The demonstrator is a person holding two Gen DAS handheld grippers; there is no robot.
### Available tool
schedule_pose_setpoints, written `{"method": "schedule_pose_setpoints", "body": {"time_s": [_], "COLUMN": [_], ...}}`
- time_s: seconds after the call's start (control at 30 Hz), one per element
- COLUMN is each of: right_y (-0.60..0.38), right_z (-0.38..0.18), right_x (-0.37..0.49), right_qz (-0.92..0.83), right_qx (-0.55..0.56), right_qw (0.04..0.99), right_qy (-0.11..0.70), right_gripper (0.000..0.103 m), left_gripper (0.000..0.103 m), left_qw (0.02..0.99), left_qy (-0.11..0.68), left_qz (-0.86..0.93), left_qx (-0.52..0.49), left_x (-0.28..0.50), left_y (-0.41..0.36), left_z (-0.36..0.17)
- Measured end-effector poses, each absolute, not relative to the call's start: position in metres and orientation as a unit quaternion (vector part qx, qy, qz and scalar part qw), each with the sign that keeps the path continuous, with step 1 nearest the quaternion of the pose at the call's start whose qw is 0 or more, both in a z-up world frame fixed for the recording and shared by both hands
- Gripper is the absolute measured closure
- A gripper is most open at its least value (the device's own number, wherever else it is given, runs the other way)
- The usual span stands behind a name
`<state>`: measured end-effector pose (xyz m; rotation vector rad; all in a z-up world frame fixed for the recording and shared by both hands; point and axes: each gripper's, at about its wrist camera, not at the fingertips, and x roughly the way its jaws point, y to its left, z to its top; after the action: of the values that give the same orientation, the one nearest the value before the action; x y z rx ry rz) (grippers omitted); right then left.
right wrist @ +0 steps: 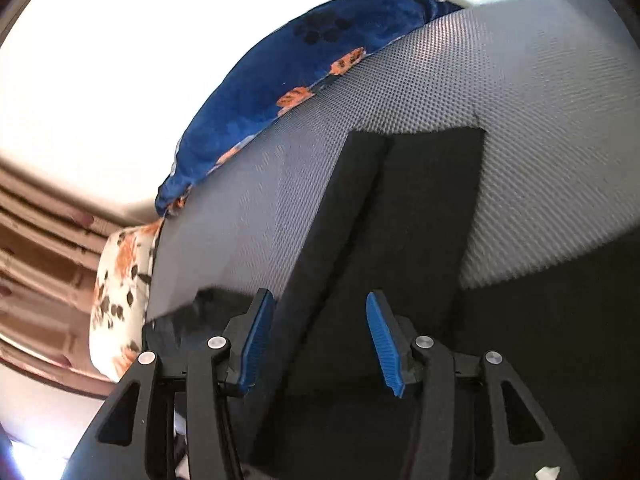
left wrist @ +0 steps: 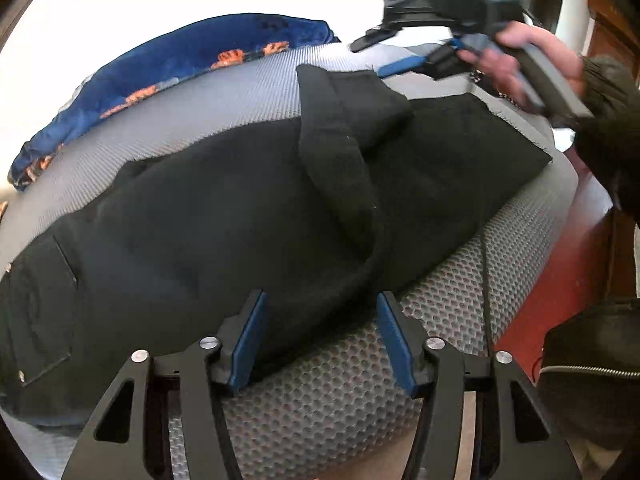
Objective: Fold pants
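Note:
Black pants (left wrist: pixel 224 216) lie across a grey mesh mattress (left wrist: pixel 332 384), waist and back pocket at the left, legs running right. One leg end (left wrist: pixel 344 120) is folded back over the other leg. My left gripper (left wrist: pixel 320 336) is open and empty at the pants' near edge. My right gripper (left wrist: pixel 404 46) hovers above the far leg end, held by a hand. In the right wrist view the right gripper (right wrist: pixel 316 332) is open and empty above the black leg (right wrist: pixel 400 216).
A blue blanket with orange print (left wrist: pixel 168 68) lies along the mattress's far edge, also in the right wrist view (right wrist: pixel 288 64). A floral pillow (right wrist: pixel 120 284) sits at the mattress end. A red-brown floor (left wrist: pixel 560 280) and a black jacket (left wrist: pixel 592 368) are at the right.

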<state>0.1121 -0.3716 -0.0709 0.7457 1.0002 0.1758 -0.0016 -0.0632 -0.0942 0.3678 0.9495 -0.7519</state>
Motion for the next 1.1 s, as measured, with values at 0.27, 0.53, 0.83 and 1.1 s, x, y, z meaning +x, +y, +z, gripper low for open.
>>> {"method": "schedule_pose_setpoints", "body": {"time_s": [0.27,0.53,0.83,1.1], "right_y": [-0.397,-0.406,-0.408,-0.409], "right_z": [-0.112,-0.137,-0.143,-0.118], "right_x": [0.181,0.225,0.251,0.235], "right_qz": [0.077,0.086,0.082,0.059], "right_qx": [0.389,0.422,0.448,0.434], "right_qw": [0.789,0.782,0.778,0.797], "right_qy": [0.470,0.450,0.433,0.415], "right_gripper": [0.063,0.083,0.089,0.098], "left_gripper": [0.089,0.090,0.091,0.094], "left_qw": [0.806,0.804,0.805,0.805], "left_qy": [0.458,0.471,0.472,0.470], "left_qz": [-0.340,-0.338,-0.339,-0.339], "left_qx": [0.157,0.132,0.124,0.128], "left_x": [0.003,0.009,0.011,0.012], "left_y": [-0.074,-0.073,-0.072,-0.071], "left_z": [-0.101,-0.103,-0.105,-0.106]}}
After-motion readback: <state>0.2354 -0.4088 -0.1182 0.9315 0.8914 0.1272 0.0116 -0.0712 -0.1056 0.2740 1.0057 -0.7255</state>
